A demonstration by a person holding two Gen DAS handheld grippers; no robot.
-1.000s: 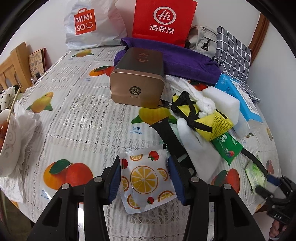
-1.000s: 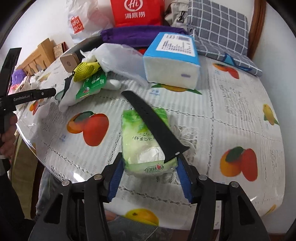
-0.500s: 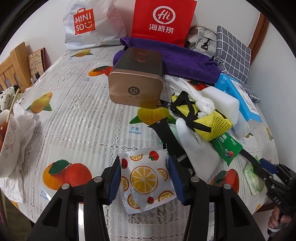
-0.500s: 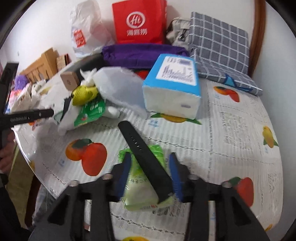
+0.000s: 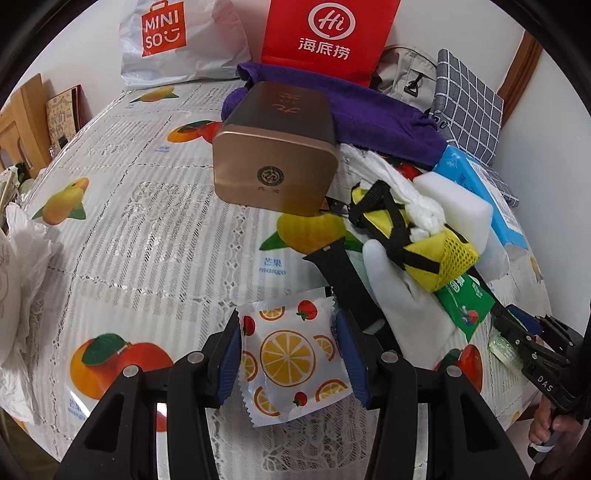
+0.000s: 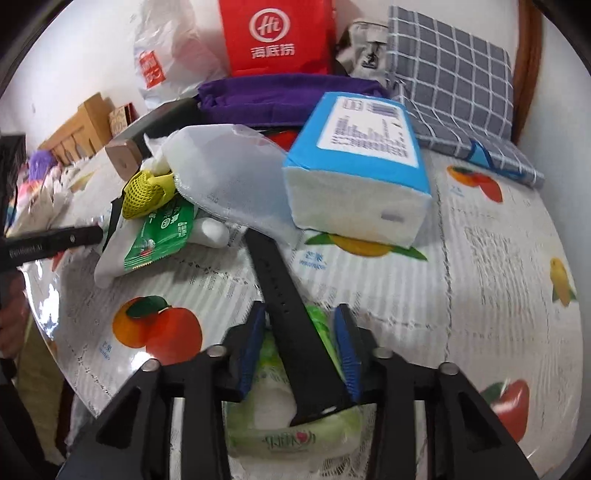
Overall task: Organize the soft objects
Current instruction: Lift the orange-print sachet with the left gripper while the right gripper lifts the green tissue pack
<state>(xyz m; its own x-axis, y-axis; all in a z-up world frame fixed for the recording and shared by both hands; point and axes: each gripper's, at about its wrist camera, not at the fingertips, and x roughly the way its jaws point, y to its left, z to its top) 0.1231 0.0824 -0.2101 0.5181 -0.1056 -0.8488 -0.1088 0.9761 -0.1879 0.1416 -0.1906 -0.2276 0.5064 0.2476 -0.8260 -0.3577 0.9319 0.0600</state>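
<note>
Left gripper (image 5: pixel 288 354) blue pads clamped on white orange-slice-print sachet (image 5: pixel 291 360), low over fruit-print tablecloth (image 5: pixel 122 221). Right gripper (image 6: pixel 301 350) pads, just closed, pinching pale green tissue pack (image 6: pixel 291 432); black rubber strap (image 6: pixel 291 325) across it.

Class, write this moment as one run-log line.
left gripper: shut on orange-print packet | right gripper: shut on green pack, strap across it

You're in a home, prob. a dining nook: round worktop (image 5: pixel 155 192) w/ fruit-print plastic cover, shopping bags (image 5: pixel 325 33) vs. the white wall, wooden chair (image 5: pixel 26 122), checked cushion (image 6: pixel 450 62), tissue pack (image 6: pixel 362 166).
</note>
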